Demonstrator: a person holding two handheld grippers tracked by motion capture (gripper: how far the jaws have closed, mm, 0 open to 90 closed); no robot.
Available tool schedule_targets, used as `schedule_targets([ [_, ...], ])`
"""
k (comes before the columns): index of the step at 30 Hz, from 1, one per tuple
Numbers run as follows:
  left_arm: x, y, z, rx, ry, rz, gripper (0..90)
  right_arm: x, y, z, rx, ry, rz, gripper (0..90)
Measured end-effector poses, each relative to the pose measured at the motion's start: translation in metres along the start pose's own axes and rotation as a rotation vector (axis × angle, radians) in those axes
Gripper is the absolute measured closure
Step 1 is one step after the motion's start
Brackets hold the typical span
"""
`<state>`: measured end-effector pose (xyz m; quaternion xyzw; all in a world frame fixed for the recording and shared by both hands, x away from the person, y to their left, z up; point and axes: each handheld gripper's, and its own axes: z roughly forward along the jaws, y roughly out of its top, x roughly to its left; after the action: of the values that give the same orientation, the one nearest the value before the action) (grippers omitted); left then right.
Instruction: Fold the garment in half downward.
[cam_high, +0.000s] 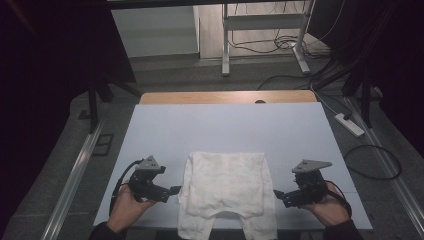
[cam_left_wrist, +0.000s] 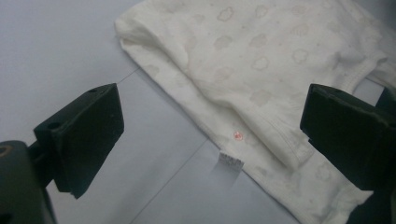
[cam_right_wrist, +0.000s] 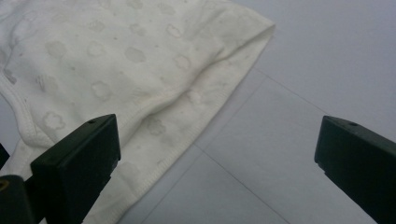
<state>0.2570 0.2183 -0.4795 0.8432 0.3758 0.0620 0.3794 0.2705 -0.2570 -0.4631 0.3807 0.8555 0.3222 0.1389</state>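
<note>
A white baby garment (cam_high: 227, 185) with a faint cloud print lies flat at the near edge of the pale table cover (cam_high: 225, 130), its leg parts hanging over the front. My left gripper (cam_high: 175, 190) sits just off the garment's left side, open and pointing at it, nothing between its jaws. In the left gripper view the garment (cam_left_wrist: 261, 60) shows a small pink snap and a label at its hem, with my left gripper (cam_left_wrist: 210, 126) wide apart above them. My right gripper (cam_high: 276, 194) stands open off the right side. Its own view shows the garment's hem (cam_right_wrist: 116, 60) ahead of the right gripper (cam_right_wrist: 215, 149).
A wooden table edge (cam_high: 227, 97) shows beyond the cover. On the floor lie a power strip (cam_high: 350, 125) and cables at the right, a metal frame (cam_high: 262, 30) stands behind the table, and a rail (cam_high: 75, 175) runs along the left.
</note>
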Motion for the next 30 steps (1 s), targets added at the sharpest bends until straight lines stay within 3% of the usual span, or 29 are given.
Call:
schedule_targets([
  [8, 0.008, -0.016, -0.02, -0.072, 0.004, -0.08, 4.0, -0.006, -0.015, -0.018, -0.014, -0.036, 0.04, 0.0],
  [20, 0.011, -0.029, -0.036, -0.113, 0.012, -0.082, 0.0, -0.008, -0.03, -0.037, -0.04, -0.073, 0.11, 0.0],
  [25, 0.012, -0.036, -0.042, -0.141, 0.022, -0.09, 0.0, -0.007, -0.033, -0.041, -0.043, -0.078, 0.116, 0.0],
  [30, 0.011, -0.042, -0.046, -0.133, 0.036, -0.086, 0.1, -0.006, -0.035, -0.043, -0.04, -0.087, 0.109, 0.0],
])
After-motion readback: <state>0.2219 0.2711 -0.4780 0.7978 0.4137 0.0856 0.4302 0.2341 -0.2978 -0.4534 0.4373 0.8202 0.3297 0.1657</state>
